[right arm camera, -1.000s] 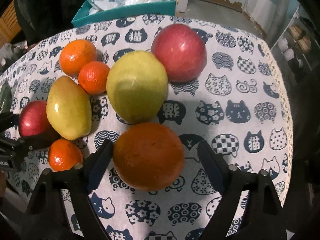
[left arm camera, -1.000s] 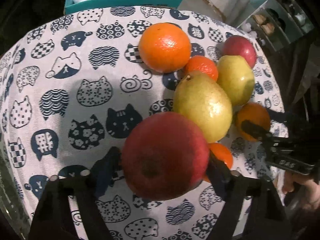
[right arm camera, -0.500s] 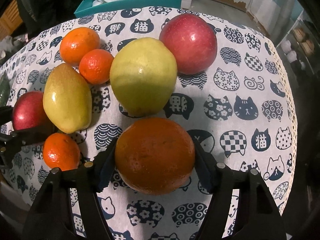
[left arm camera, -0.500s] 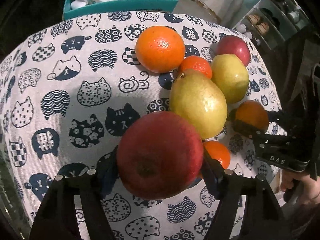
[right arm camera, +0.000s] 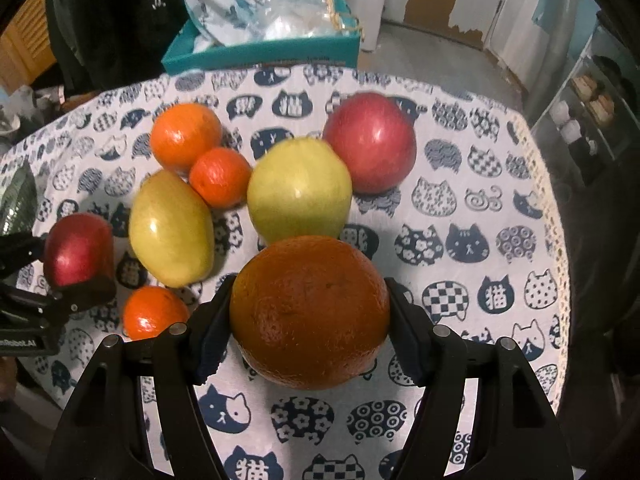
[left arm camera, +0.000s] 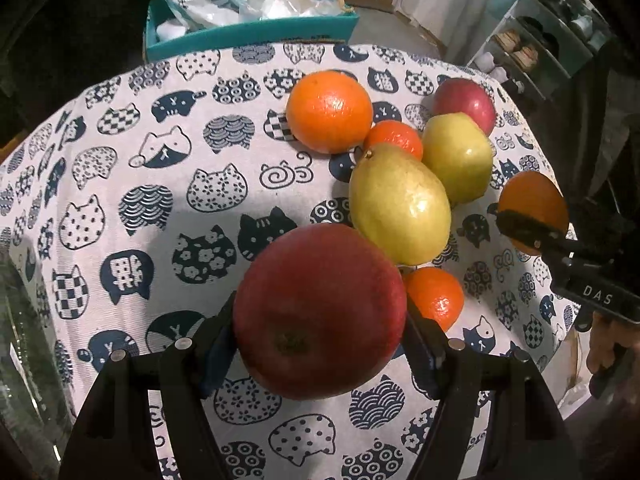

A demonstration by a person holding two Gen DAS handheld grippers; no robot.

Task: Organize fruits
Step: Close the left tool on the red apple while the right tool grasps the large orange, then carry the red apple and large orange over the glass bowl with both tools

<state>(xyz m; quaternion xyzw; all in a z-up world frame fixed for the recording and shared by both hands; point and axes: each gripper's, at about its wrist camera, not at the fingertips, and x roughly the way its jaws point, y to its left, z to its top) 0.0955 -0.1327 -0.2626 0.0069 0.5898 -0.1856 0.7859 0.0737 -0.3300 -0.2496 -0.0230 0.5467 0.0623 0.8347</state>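
The left tool is clamped on a dark red apple, both pads pressed to its sides, and the apple is held above the cat-print cloth of the counter. The right tool is clamped on a large dull orange; its jaws have just been closing, with that orange between them.

In the left wrist view, the held apple's stem pit is shown, and the right tool is seen at the right edge, gripping its orange, with part of a hand below it. A clear glass object, too blurred to be identified, is seen at the near left edge.

In the right wrist view, the left tool is seen at the left edge, holding its apple. The lace edge of the cloth on the right is shown only here.

Resting together on the cloth are 2 small tangerines, 1 bright orange, a yellow pear, a green apple and a second red apple. A teal box of plastic bags stands beyond the far edge of the counter.
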